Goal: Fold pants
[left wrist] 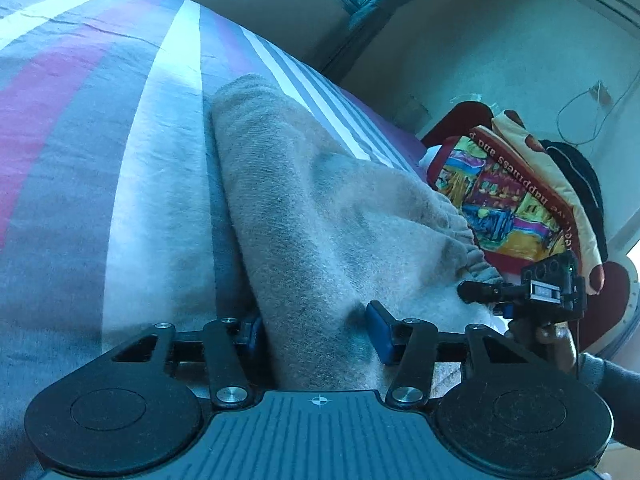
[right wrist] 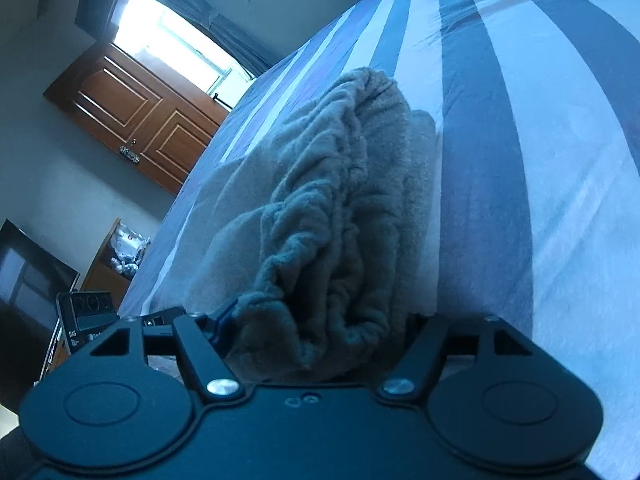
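— So where were the pants [left wrist: 320, 216] at that point?

— Lying on the striped bed [left wrist: 152, 184], a soft grey bundle already doubled over on itself, with the gathered waistband [right wrist: 344, 200] bunched up at the end nearest the right tongs [right wrist: 320, 332].

— What worried you?

— Mostly the thickness. The cloth was fluffy and stacked in several layers, so my guess was that a grip could catch only the top layers and let the lower ones slide out, undoing the fold. The waistband was also crumpled, so a pull from there might have dragged the bundle crooked across the bed rather than laying it flat.

— And the left tongs [left wrist: 316, 336]?

— Partly open, straddling a raised ridge of the pants. One blue pad [left wrist: 378, 332] stood right against the cloth; the other was half buried by it. I couldn't tell that they truly pinched it.

— The right ones?

— Spread fairly wide around the waistband end, cloth filling the gap between them. Whether the pads pressed on it was hidden by the fabric, so I couldn't say.

— Anything nearby?

— A colourful cushion [left wrist: 508, 200] lay just past the pants.
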Demonstrator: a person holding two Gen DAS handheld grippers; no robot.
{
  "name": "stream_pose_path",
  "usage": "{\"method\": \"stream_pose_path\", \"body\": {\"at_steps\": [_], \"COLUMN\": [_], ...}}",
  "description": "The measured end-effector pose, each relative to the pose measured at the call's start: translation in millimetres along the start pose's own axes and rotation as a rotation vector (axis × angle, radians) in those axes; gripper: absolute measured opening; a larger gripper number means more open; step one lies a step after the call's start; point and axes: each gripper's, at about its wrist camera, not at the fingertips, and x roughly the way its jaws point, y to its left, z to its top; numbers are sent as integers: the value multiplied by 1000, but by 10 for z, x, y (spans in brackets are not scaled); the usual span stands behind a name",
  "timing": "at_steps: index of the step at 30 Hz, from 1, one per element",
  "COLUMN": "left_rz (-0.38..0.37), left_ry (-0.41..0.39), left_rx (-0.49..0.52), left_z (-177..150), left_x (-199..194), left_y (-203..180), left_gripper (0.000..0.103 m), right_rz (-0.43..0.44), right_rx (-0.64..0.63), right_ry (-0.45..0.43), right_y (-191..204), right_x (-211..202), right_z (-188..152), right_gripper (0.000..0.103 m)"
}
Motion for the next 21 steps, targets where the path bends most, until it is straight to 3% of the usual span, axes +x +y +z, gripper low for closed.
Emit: {"method": "stream_pose_path", "body": {"at_steps": [6, 13, 16, 19, 21], "left_rz": [52, 146, 242, 446, 534], "left_ry": [-7, -54, -60, -47, -56], "left_rx": [14, 0, 44, 219, 270], "left_z": [-41, -312, -617, -1003, -1214], "left_x": [-34, -325, -510, -599, -677], "left_y": [-93, -282, -514, -915, -1118], "left_gripper": [53, 63, 68, 68, 69], "right_rz": [-28, -71, -97, -210, -289], "right_rx": [12, 34, 39, -73, -162], "right_ry": [1, -19, -40, -24, -13], "right_y": [4, 78, 142, 390, 599], "right_x": [-67, -235, -372, -474, -535], "right_z": [-16, -183, -345, -629, -894], "right_gripper": [70, 77, 86, 88, 90]}}
